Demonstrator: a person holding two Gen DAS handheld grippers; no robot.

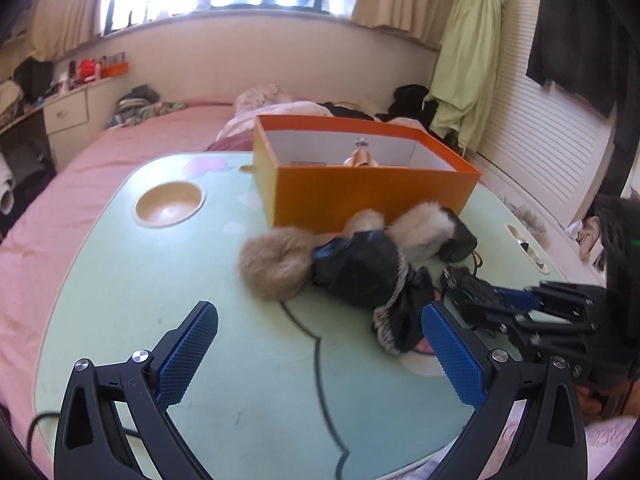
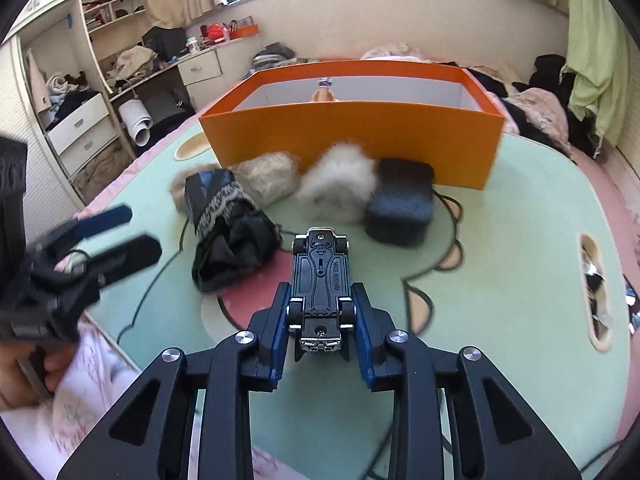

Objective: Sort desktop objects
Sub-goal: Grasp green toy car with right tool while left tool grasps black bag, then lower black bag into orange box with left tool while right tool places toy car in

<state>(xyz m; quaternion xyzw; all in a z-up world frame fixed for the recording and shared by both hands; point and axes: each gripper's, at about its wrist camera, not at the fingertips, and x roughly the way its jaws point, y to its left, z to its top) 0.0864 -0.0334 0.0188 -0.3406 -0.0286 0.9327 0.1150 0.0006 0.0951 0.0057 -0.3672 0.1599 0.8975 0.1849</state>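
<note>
My right gripper (image 2: 321, 305) is shut on a black toy car (image 2: 321, 276), held upside down above the green table (image 2: 500, 280). The car also shows in the left wrist view (image 1: 476, 290), in the right gripper (image 1: 532, 308). My left gripper (image 1: 320, 344) is open and empty over the table's near side; it shows blurred in the right wrist view (image 2: 120, 236). An open orange box (image 2: 352, 136) stands at the back with a small figure (image 2: 324, 90) inside. In front of it lie black gloves with fur cuffs (image 1: 356, 256) and a dark case (image 2: 400, 204).
A round cup recess (image 1: 169, 204) is set in the table's left side and a slot (image 2: 596, 292) in its right edge. The table stands on a pink bed (image 1: 60, 200). Shelves and drawers (image 2: 80, 128) line the left wall.
</note>
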